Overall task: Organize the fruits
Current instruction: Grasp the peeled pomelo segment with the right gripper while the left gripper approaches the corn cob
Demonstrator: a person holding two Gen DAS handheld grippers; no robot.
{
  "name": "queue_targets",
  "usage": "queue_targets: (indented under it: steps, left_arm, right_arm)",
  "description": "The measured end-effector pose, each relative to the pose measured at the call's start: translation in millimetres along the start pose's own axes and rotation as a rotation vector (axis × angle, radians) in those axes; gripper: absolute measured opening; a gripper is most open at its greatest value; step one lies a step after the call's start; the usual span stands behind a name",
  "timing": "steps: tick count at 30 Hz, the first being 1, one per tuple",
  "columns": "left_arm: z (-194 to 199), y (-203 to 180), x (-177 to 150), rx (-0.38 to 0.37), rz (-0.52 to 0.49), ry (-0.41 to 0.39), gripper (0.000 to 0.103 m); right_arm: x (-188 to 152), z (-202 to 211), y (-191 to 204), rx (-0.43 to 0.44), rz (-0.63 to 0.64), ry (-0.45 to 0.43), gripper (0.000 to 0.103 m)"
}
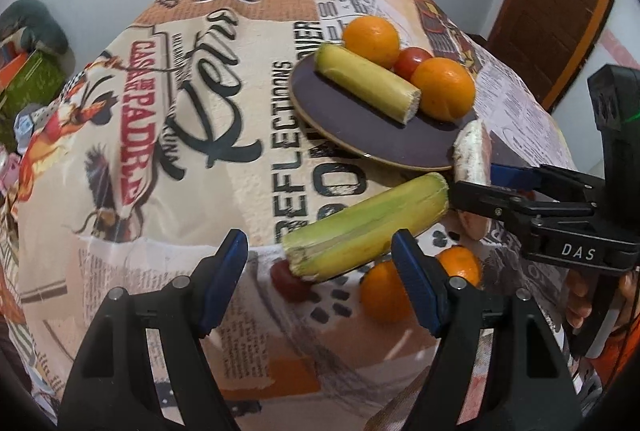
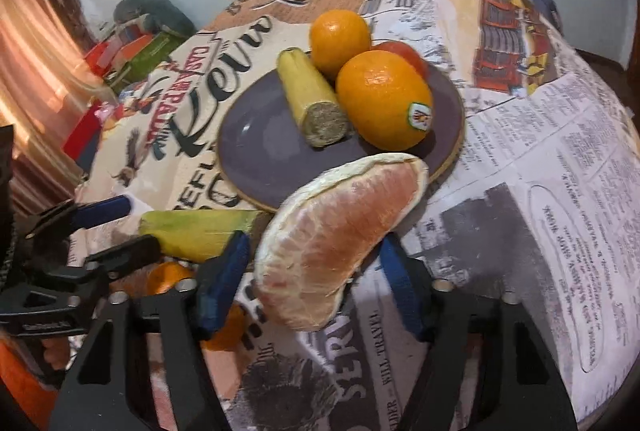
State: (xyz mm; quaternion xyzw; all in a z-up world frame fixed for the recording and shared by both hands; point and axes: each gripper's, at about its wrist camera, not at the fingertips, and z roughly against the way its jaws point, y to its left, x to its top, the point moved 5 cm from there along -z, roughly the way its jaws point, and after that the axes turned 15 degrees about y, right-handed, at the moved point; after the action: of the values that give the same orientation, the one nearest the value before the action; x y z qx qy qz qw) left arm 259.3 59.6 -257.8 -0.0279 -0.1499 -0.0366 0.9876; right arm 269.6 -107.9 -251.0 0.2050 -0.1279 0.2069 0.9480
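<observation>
The right gripper point(image 2: 312, 263) pinched a peeled grapefruit segment point(image 2: 340, 239) between its blue pads point(image 2: 222, 281), the far pad mostly hidden behind the fruit; the segment hung over the near rim of the purple plate point(image 2: 256, 151). The left gripper point(image 1: 322, 281) had its fingers spread wide around a greenish cut banana piece point(image 1: 366, 225), touching neither pad as far as could be seen. Beneath that piece, a tomato point(image 1: 286, 281) and two oranges point(image 1: 382, 295) lay partly covered on the printed tablecloth point(image 1: 160, 135). On the plate sat another banana piece point(image 2: 314, 101), two oranges point(image 2: 384, 103) and a half-hidden tomato point(image 2: 404, 53)
</observation>
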Motion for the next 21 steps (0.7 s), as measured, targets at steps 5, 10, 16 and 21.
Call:
queue_targets:
  steps: [5,10,16,21]
  left_arm:
    - [-7,-14,9,0.004,-0.050,0.016,0.080]
    - [-18,-26,18,0.008,-0.102,0.050,0.085]
    - [-35,-37,26,-0.010,-0.130,0.089,0.089]
    - [-37,-39,22,-0.023,-0.136,0.074,0.081]
  right_arm:
    - [-3,1,2,-0.015,0.028,0.009,0.045]
    - [-9,6,-2,-0.038,0.036,0.008,0.044]
    - [-24,14,-10,-0.008,0.013,0.015,0.042]
    - [-38,14,-14,-0.014,0.010,0.036,0.041]
